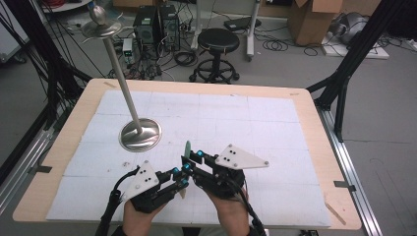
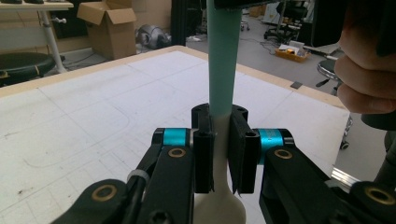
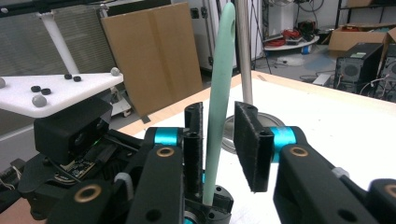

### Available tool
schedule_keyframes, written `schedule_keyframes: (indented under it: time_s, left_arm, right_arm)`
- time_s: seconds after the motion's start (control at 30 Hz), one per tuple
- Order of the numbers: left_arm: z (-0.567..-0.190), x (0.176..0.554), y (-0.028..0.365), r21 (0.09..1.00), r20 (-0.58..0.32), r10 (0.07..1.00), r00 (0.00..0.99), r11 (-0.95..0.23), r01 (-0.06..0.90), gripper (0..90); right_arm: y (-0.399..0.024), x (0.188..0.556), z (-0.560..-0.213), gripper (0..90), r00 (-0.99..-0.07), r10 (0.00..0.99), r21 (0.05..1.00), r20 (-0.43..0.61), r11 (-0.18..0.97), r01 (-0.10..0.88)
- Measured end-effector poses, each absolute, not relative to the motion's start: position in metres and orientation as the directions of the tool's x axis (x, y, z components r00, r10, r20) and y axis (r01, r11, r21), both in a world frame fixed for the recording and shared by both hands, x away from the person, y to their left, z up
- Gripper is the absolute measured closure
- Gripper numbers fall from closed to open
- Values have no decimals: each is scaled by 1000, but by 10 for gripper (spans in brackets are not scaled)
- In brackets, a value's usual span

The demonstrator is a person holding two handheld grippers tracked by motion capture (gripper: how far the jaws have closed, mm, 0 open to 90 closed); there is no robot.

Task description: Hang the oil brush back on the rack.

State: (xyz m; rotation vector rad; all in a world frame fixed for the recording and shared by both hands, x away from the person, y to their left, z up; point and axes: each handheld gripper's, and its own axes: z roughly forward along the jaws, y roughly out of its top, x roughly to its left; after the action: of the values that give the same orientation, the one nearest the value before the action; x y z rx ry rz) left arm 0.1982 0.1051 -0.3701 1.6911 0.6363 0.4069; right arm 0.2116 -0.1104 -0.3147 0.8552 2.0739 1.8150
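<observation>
Near the table's front edge, at six o'clock in the high view, I hold both grippers nose to nose over the white gridded mat (image 1: 275, 128). My left gripper (image 2: 223, 140) is clamped on the cream lower part of a slim mint-green and cream plastic spoon (image 2: 223, 70), whose bowl sits below the pads while its green handle rises toward twelve o'clock. My right gripper (image 3: 224, 140) brackets that same green handle (image 3: 219, 84); the handle lies against the pad at nine o'clock, while a gap shows at the three o'clock pad, so I cannot tell whether the grip is complete. At ten o'clock from the grippers stands a tall polished steel stand (image 1: 140, 133) with a round base and a small dish on top.
</observation>
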Motion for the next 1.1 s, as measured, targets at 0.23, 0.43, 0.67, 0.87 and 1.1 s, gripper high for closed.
schedule_keyframes:
  time_s: [0.23, 0.43, 0.67, 0.87, 1.1]
  left_arm:
    - [-370, 199, 105, 974, -79, 610, 788, -122, 192, 809]
    - [-369, 201, 107, 976, -94, 575, 813, -109, 190, 794]
    - [-366, 212, 118, 964, -191, 371, 909, -104, 245, 499]
    - [-364, 214, 122, 966, -217, 227, 949, -93, 242, 565]
    - [-365, 215, 123, 963, -230, 171, 958, -101, 249, 683]
  right_arm:
    - [-112, 212, -314, 795, -793, 577, 963, 197, 40, 268]
    - [-112, 212, -314, 825, -807, 556, 963, 197, 44, 266]
    - [-126, 218, -310, 830, -872, 434, 963, 225, 35, 266]
    - [-138, 224, -312, 830, -931, 270, 965, 247, 14, 261]
    - [-146, 230, -319, 829, -960, 90, 964, 266, -19, 265]
